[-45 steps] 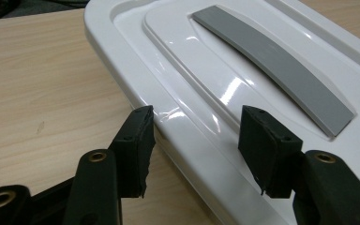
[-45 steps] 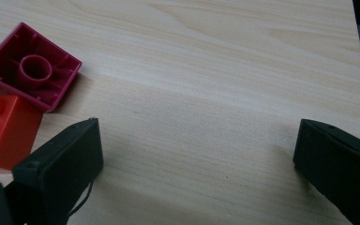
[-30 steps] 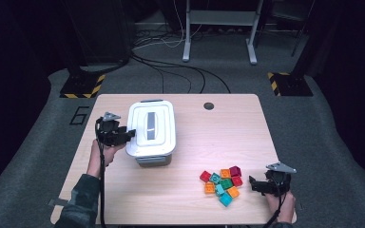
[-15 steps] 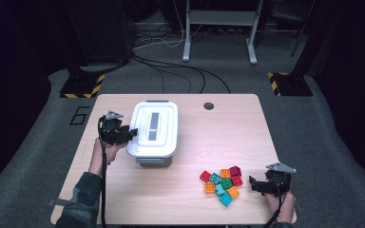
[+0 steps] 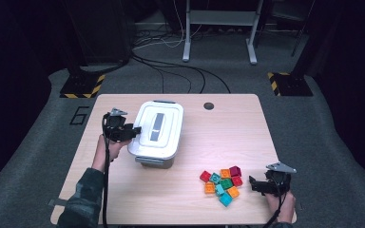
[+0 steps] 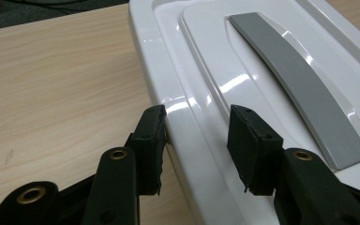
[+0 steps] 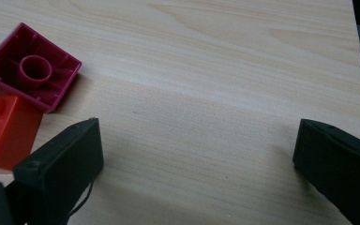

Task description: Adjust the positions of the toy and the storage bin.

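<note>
We are looking at the white plastic storage box with a grey handle strip on its lid (image 5: 156, 133), which is sitting at about ten o'clock of the pale wooden table (image 5: 190, 209). Its long axis is running from twelve to six o'clock, tilted slightly toward one, and the grey strip is lying along that same line. The left tongs (image 5: 136, 129) are reaching in from nine o'clock, level, with the forearm coming up from seven o'clock. In the left gripper view the left tongs (image 6: 197, 136) are standing narrowly apart and straddling the lid's raised left rim; one pad (image 6: 153, 136) is touching the rim's outer edge, while the other is hovering over the lid top. Bare table is lying open between the box and the cluster of small coloured plastic bricks (image 5: 222, 181) at five o'clock. The right tongs (image 5: 251, 183) are resting just at three o'clock of the bricks, spread wide and holding nothing.
</note>
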Demonstrator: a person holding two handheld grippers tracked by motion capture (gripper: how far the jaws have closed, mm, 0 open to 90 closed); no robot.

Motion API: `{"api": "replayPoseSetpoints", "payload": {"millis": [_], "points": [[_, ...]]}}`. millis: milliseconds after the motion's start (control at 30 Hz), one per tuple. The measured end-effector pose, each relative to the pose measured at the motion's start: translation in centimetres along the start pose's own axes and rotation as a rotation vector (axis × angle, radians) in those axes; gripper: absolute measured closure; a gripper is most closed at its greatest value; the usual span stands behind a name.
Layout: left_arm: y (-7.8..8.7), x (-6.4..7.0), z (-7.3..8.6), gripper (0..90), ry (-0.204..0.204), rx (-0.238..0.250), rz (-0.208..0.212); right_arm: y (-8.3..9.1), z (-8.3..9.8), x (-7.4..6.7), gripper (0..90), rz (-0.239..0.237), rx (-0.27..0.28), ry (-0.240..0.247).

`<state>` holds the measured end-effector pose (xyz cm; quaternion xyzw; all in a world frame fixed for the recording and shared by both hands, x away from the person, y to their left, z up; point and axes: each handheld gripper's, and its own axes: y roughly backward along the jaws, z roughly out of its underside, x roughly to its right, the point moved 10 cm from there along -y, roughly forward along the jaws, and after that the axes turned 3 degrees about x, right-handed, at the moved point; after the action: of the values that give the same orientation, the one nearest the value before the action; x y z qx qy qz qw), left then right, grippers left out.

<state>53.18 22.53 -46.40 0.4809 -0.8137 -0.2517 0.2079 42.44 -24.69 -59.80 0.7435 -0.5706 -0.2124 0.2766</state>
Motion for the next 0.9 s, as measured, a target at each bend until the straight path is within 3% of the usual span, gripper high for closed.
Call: {"api": "replayPoseSetpoints", "payload": {"millis": [100, 267, 333, 367, 433, 600, 733, 900], "points": [[-0.1, 0.0, -0.1, 56.4, 0.0, -0.004, -0.002, 0.0, 0.0, 0.0, 1.0, 0.0, 0.0, 0.0], [0.0, 0.2, -0.2, 54.2, -0.039, -0.032, -0.015, 0.0, 0.0, 0.0, 1.1, -0.001, 0.0, 0.0], [0.0, 0.1, -0.2, 48.0, -0.056, -0.037, -0.027, 0.0, 0.0, 0.0, 1.1, -0.001, 0.0, 0.0], [0.0, -0.1, -0.2, 43.1, -0.035, -0.039, -0.052, 0.0, 0.0, 0.0, 1.1, 0.0, 0.001, 0.0], [0.1, -0.3, -0.3, 33.6, -0.025, -0.032, -0.057, 0.0, 0.0, 0.0, 1.2, -0.001, 0.001, 0.0], [0.8, -0.1, -0.8, 21.2, 0.0, -0.008, -0.067, 0.0, 0.0, 0.0, 1.6, -0.002, 0.001, 0.002], [0.9, 0.4, -1.2, 17.9, -0.009, 0.006, -0.072, 0.0, 0.0, 0.0, 1.6, -0.002, 0.001, 0.002], [0.7, 1.8, -1.4, 17.7, -0.06, -0.01, -0.048, 0.0, 0.0, 0.0, 1.6, -0.002, 0.001, 0.002]]}}
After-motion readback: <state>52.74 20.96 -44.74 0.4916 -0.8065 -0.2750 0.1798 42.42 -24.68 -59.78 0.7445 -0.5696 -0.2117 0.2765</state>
